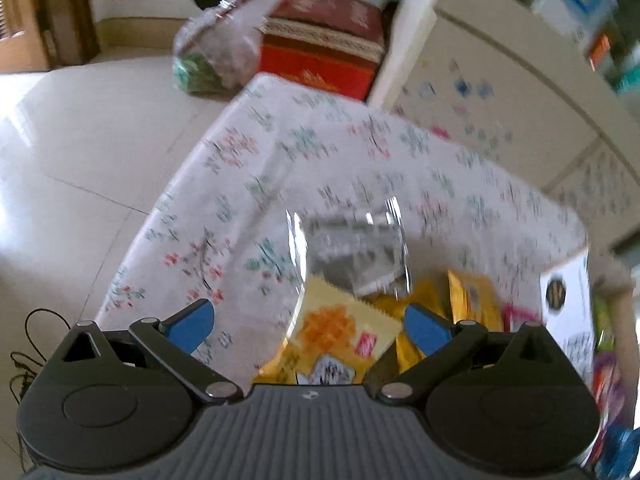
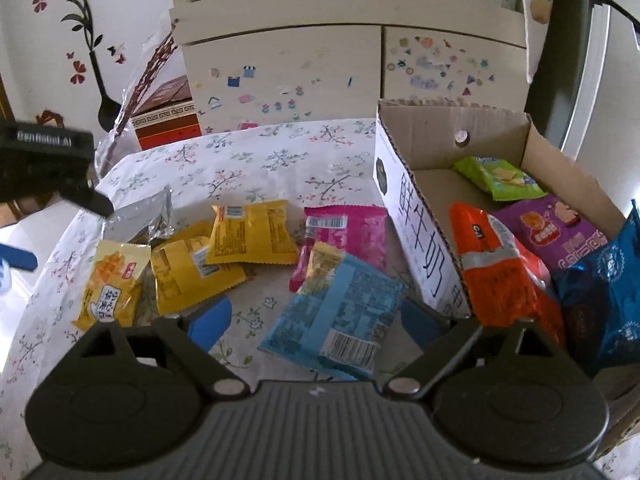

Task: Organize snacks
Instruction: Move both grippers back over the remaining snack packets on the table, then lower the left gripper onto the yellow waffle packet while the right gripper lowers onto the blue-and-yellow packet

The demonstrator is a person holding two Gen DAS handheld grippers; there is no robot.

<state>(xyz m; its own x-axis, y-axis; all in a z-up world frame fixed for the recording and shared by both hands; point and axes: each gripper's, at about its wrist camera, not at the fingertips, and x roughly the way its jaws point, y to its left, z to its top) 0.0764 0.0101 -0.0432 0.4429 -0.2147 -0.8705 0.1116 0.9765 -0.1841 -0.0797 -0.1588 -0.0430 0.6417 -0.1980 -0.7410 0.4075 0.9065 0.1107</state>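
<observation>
Loose snack packets lie on a floral tablecloth [image 2: 248,160]. My left gripper [image 1: 308,328] is open, hovering over a yellow packet [image 1: 340,332] that shows between its blue fingers without touching the pads. A silver packet [image 1: 356,256] lies just beyond it. My right gripper [image 2: 316,320] is open above a light blue packet [image 2: 340,312], and its pads are clear of it. Behind that lie a pink packet [image 2: 348,232] and yellow packets [image 2: 252,232]. A cardboard box [image 2: 416,240] on the right holds orange [image 2: 496,272], purple [image 2: 560,228], green [image 2: 500,178] and dark blue [image 2: 604,280] packets.
A cream cabinet [image 2: 288,64] with stickers stands right behind the table. A red box [image 1: 320,40] and a clear plastic bag [image 1: 212,52] sit on the floor past the table's far left corner. White tiled floor [image 1: 72,152] lies to the left.
</observation>
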